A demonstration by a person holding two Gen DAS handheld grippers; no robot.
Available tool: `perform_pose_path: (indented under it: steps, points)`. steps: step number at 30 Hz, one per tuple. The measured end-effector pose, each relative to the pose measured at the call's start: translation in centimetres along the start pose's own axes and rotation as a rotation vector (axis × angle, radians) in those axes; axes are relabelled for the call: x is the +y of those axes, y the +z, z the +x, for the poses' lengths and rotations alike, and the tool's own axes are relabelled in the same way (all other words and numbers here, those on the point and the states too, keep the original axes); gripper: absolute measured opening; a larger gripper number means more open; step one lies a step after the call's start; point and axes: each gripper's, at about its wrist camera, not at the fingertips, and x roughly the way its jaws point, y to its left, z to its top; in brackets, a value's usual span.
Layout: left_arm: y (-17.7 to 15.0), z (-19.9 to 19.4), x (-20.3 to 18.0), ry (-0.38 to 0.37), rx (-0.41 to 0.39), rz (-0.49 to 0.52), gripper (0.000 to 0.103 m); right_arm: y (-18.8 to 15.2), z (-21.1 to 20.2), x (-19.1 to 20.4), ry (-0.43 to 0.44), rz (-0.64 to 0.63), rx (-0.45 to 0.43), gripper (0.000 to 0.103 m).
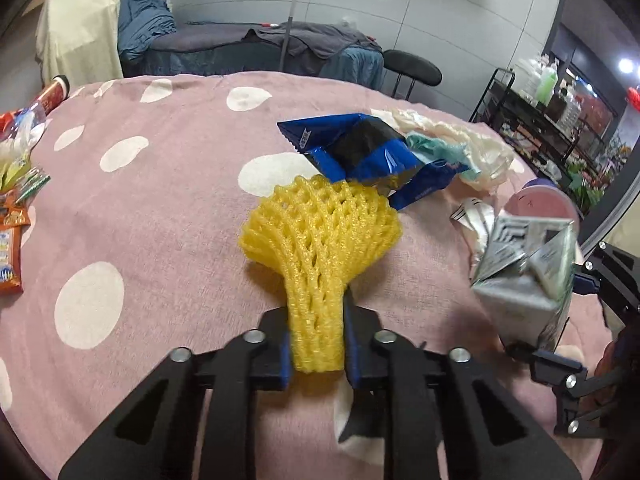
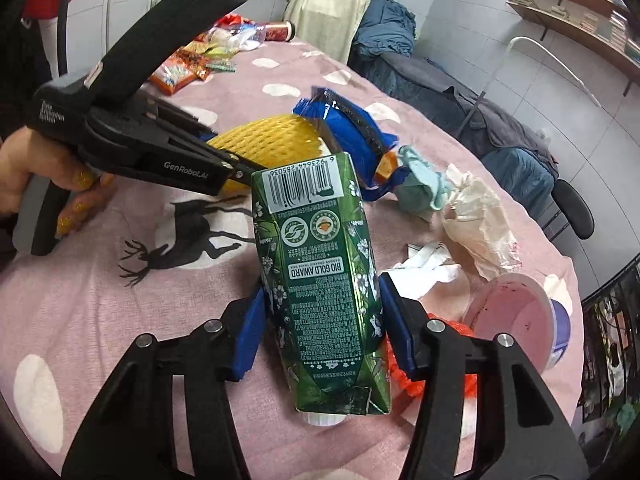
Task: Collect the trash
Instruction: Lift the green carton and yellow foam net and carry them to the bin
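Left wrist view — you have one piece of trash in each gripper above the pink spotted cloth (image 1: 160, 208).

Your left gripper (image 1: 317, 350) pinches the narrow neck of the yellow foam net (image 1: 316, 240), so its wide end fans out ahead, just touching the blue wrapper (image 1: 360, 152). Your right gripper (image 2: 320, 328) clamps the green carton (image 2: 320, 280) across its sides, cap end toward you — a firm hold for carrying. Crumpled paper (image 2: 476, 224) and a pink-lidded tub (image 2: 516, 312) wait nearby.

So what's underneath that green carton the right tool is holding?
Beneath the green carton, the pink spotted cloth shows, plus an orange net peeking out beside its lower end. The right tool grips it; whatever lies directly under it is covered.
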Motion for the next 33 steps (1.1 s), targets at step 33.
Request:
perform_pose_path:
  steps: [33]
  points:
    - [-3.4,-5.2,-19.7,-0.419,-0.151,0.250,0.012,-15.9,-19.8,-8.6,-0.291,0.666,-0.295,0.052]
